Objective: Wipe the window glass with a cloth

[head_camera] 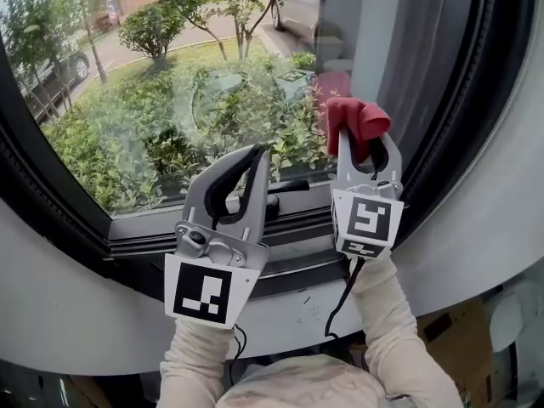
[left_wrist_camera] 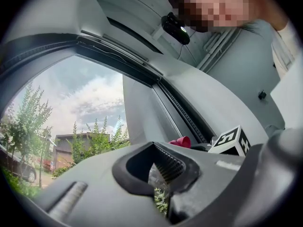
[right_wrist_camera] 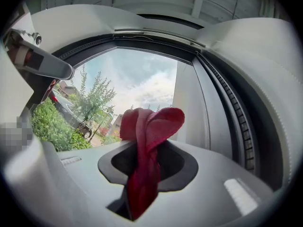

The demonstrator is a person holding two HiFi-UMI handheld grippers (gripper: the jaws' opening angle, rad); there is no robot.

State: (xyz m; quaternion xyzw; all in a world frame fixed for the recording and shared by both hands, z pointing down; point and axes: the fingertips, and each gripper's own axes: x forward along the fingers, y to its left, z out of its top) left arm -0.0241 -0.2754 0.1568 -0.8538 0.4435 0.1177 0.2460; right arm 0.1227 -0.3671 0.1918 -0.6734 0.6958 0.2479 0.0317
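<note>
So the biggest thing here is the window glass (head_camera: 170,100), a big pane in a dark frame (head_camera: 76,228), with the head view looking down through it at bushes (head_camera: 127,143) and a parked car (head_camera: 299,8). Both claws are held up in front of the lower part of the pane. The left gripper (head_camera: 257,153) sits low near the middle with its jaws closed down to a thin sliver and nothing in them. The right gripper (head_camera: 367,145) is further right, up by the right edge of the glass, and it's clamped on the cloth (head_camera: 357,119). The cloth is deep red and soft, and it's bunched into a folded lump that sticks up past the jaw tips. Can't tell if it's actually touching the glass. The right gripper view shows something the head view doesn't: the cloth also trails down in a narrow twisted strip between the jaws. The left gripper view looks upward instead, so you get cloudy sky (left_wrist_camera: 90,98) and a building (left_wrist_camera: 71,148) behind the trees. It also shows the other claw's marker cube (left_wrist_camera: 232,140), with a bit of red poking out beside it. Only the head view shows the pale sleeves (head_camera: 399,330).
</note>
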